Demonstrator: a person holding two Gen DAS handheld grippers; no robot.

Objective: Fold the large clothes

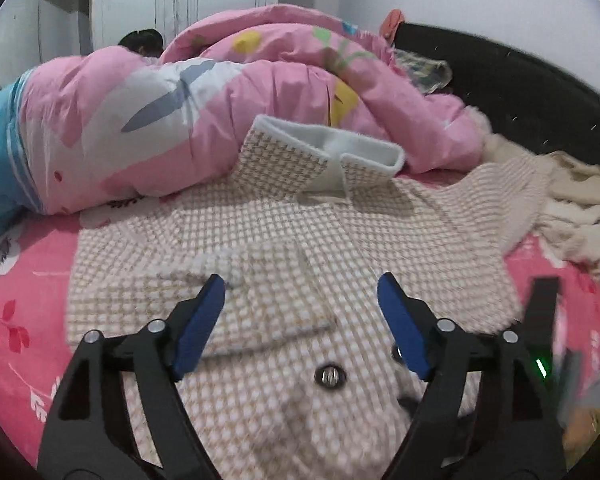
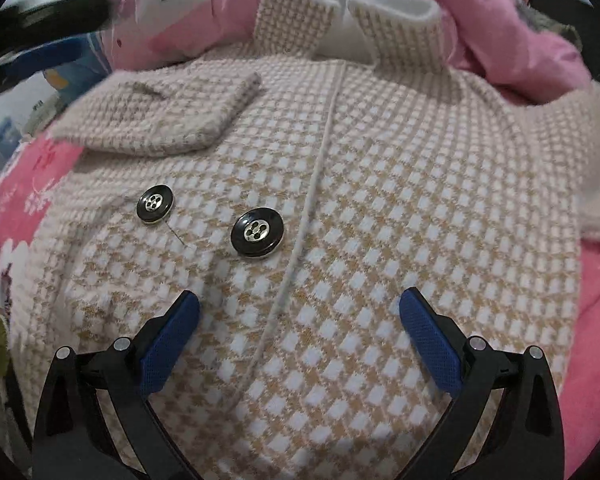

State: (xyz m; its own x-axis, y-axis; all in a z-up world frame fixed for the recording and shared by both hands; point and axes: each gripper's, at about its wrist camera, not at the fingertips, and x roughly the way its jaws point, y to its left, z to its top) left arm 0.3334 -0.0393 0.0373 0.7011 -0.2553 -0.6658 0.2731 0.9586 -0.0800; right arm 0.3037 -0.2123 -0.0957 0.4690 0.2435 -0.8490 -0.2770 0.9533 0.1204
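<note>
On the bed, checked coat [image 2: 380, 200] spread flat, left gripper [image 1: 300, 312] fingers apart, right gripper [image 2: 300, 332] fingers apart, both empty.

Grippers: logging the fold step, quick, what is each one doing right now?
Left gripper: open, holding nothing, above the checked coat.
Right gripper: open, holding nothing, over the coat front near its black buttons.
</note>
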